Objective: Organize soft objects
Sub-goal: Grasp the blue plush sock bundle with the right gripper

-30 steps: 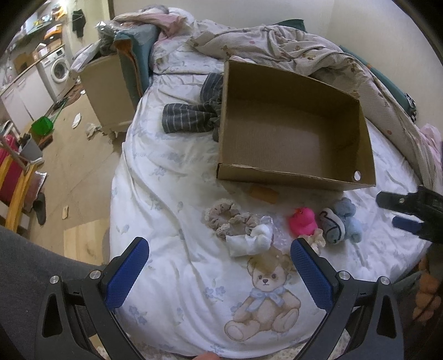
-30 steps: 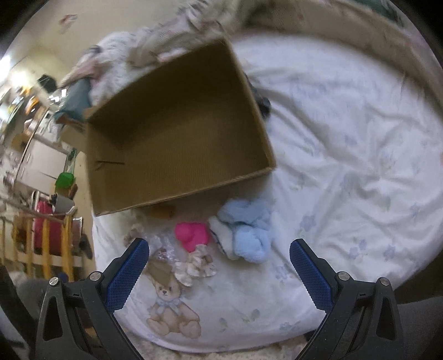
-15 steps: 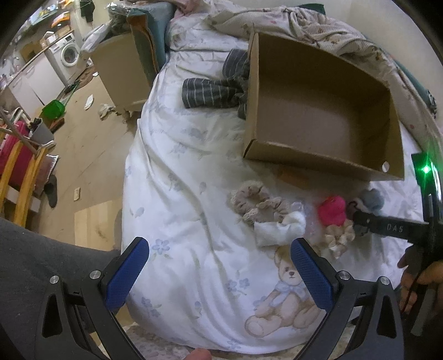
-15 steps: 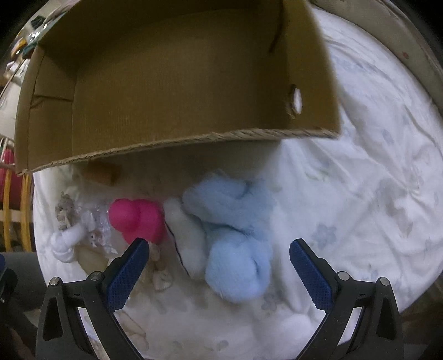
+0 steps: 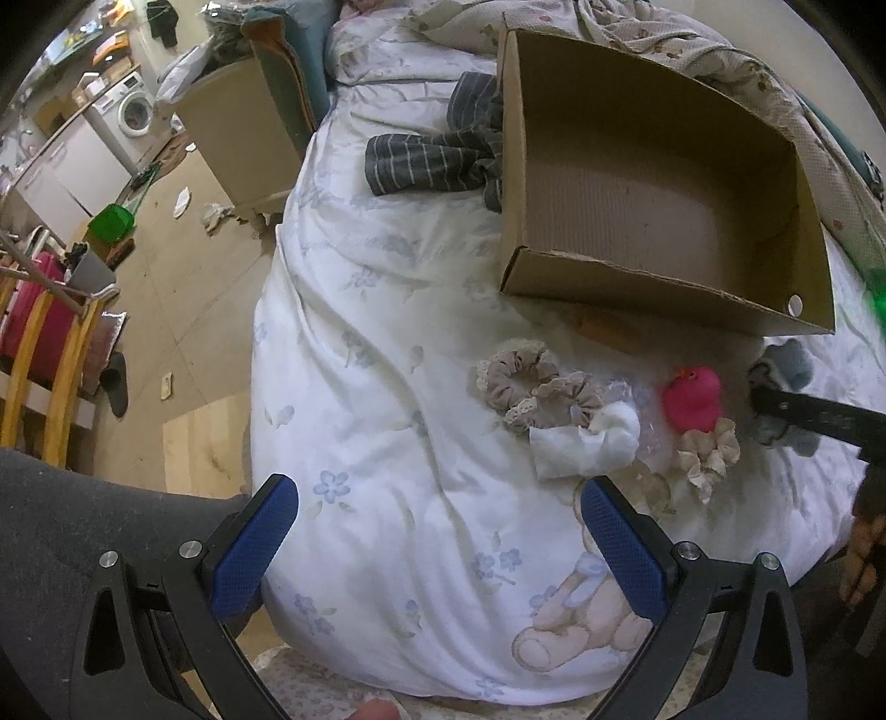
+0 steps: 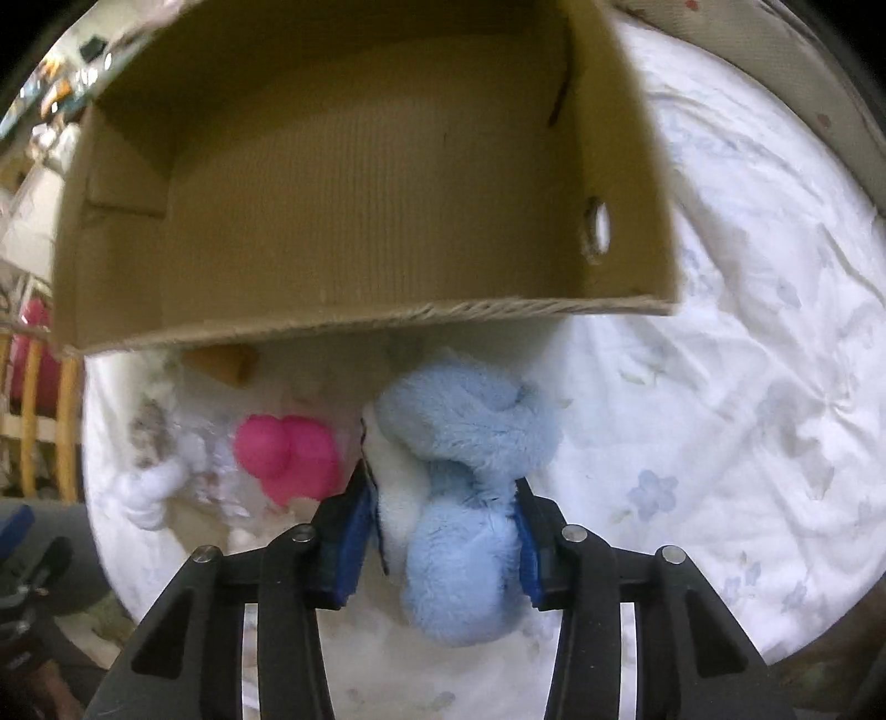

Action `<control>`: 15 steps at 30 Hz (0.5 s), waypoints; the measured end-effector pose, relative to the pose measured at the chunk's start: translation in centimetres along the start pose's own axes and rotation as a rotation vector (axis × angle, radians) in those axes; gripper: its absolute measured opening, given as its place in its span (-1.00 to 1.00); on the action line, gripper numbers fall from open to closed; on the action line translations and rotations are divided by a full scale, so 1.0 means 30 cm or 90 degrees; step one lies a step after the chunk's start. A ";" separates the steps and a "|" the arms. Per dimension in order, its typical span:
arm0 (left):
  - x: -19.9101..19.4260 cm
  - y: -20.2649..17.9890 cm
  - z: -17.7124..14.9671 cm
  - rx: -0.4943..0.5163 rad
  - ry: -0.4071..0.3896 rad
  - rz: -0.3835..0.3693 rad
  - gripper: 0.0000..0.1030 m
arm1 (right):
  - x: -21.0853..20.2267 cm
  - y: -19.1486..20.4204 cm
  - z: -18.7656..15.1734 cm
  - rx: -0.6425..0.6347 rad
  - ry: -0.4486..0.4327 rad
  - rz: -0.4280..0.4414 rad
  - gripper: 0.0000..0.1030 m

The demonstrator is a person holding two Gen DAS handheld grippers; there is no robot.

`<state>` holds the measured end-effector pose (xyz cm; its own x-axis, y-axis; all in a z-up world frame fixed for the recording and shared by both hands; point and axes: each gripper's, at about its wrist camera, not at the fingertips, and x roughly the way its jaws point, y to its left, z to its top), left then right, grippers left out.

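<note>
My right gripper is shut on the blue and white plush toy, which lies on the bed just in front of the empty cardboard box. The toy and the gripper also show at the right edge of the left wrist view. A pink rubber duck, beige scrunchies, a white sock bundle and a cream scrunchie lie in a row before the box. My left gripper is open and empty over the near bed edge.
Striped grey clothing lies left of the box. A crumpled quilt lies behind it. The white bedsheet has a teddy bear print. The floor, a nightstand and a wooden rack are on the left.
My right gripper moved down to the blue plush toy and closed on it. My left gripper drifted left, staying open.
</note>
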<state>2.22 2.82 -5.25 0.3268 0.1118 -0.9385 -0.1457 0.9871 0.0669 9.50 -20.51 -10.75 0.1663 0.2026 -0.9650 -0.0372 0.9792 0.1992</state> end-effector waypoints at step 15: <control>0.060 -0.020 0.077 -0.069 0.083 -0.135 0.77 | -0.274 -0.101 -0.117 0.057 -0.068 0.146 -0.15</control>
<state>5.07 2.70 -6.20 0.2387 -0.1186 -0.9638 -0.1888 0.9679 -0.1658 4.77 -25.16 -4.01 0.2665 0.4142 -0.8703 0.0009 0.9028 0.4300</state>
